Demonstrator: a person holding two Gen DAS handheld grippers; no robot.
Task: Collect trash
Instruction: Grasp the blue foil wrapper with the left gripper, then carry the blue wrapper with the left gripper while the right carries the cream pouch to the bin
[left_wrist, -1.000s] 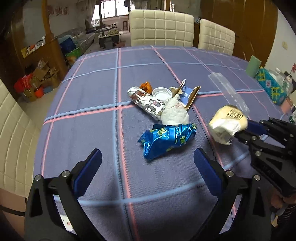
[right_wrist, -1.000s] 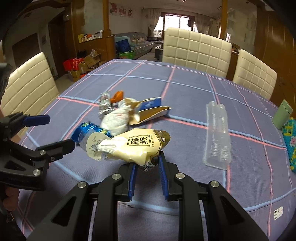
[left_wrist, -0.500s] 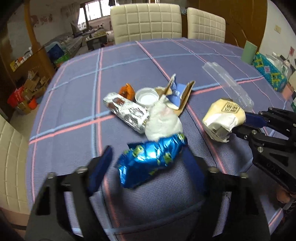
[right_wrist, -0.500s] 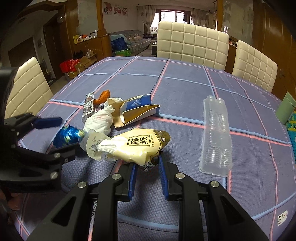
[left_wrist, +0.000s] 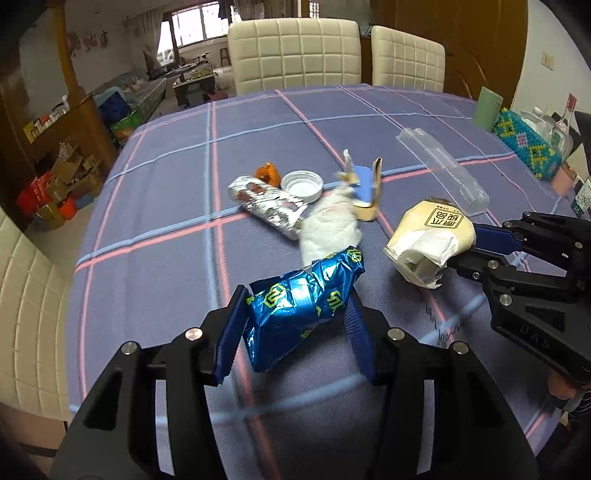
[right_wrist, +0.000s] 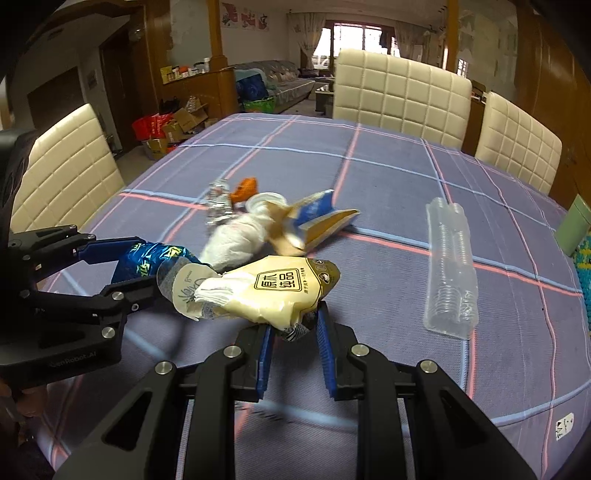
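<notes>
My left gripper (left_wrist: 295, 299) is shut on a crumpled blue foil wrapper (left_wrist: 299, 306), which also shows in the right wrist view (right_wrist: 147, 258). My right gripper (right_wrist: 291, 325) is shut on a cream snack bag (right_wrist: 266, 291) stuffed with white tissue; the bag also shows in the left wrist view (left_wrist: 428, 240). A pile of trash lies on the blue checked tablecloth (left_wrist: 166, 206): a silver wrapper (left_wrist: 266, 203), a white lid (left_wrist: 302, 184), an orange scrap (left_wrist: 266, 171), a white crumpled tissue (left_wrist: 328, 229) and a torn blue and brown carton (right_wrist: 317, 221).
A clear plastic sleeve (right_wrist: 448, 269) lies to the right of the pile. A green cup (left_wrist: 487, 109) and a beaded box (left_wrist: 528, 147) stand at the table's right edge. Cream chairs (right_wrist: 399, 99) stand at the far side and one chair (right_wrist: 62, 166) at the left.
My left gripper moved forward to the blue wrapper and closed on it. The wrapper is now lifted at one end. The right gripper kept holding the cream bag.
</notes>
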